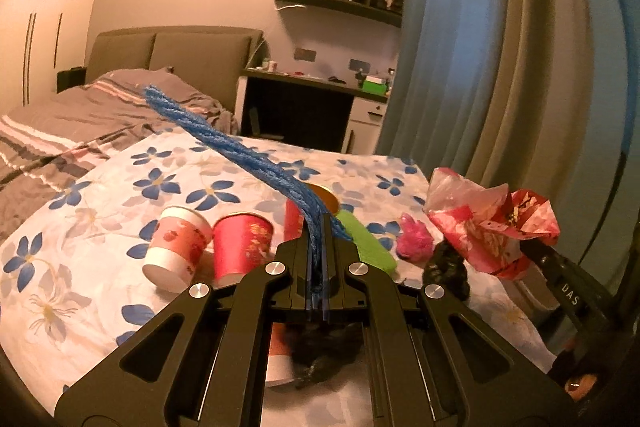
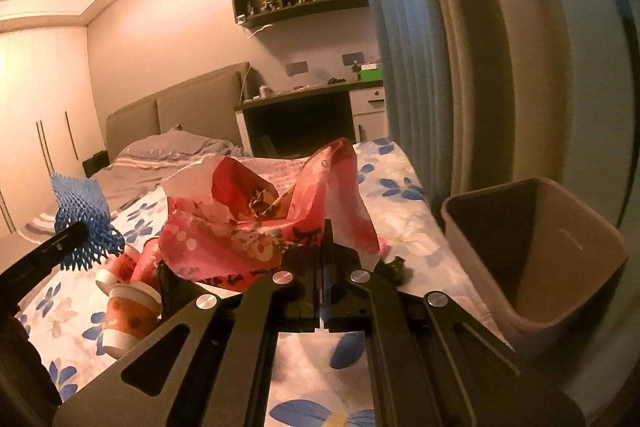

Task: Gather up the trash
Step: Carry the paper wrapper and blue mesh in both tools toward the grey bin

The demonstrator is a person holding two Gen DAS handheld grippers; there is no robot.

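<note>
Notably, the bin [image 2: 536,259] stands just right of the right tongs [image 2: 322,255], clamped tight on the pink wrapper [image 2: 256,219], while the left tongs [image 1: 318,247], closed on blue foam netting [image 1: 240,151], lie farther left of it

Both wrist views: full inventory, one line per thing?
blue foam mesh sleeve: 1, blue, clamped in left claw
crumpled red-and-pink plastic wrapper: 1, red/pink, clamped in right claw
paper cups: 2 clear, pink-white and red, lying on floral sheet
green flat piece: 1, green, behind left claw
grey square bin: 1, grey, right of bed
floral bedsheet: 1, white-blue, under trash
left claw: shut
right claw: shut
</note>
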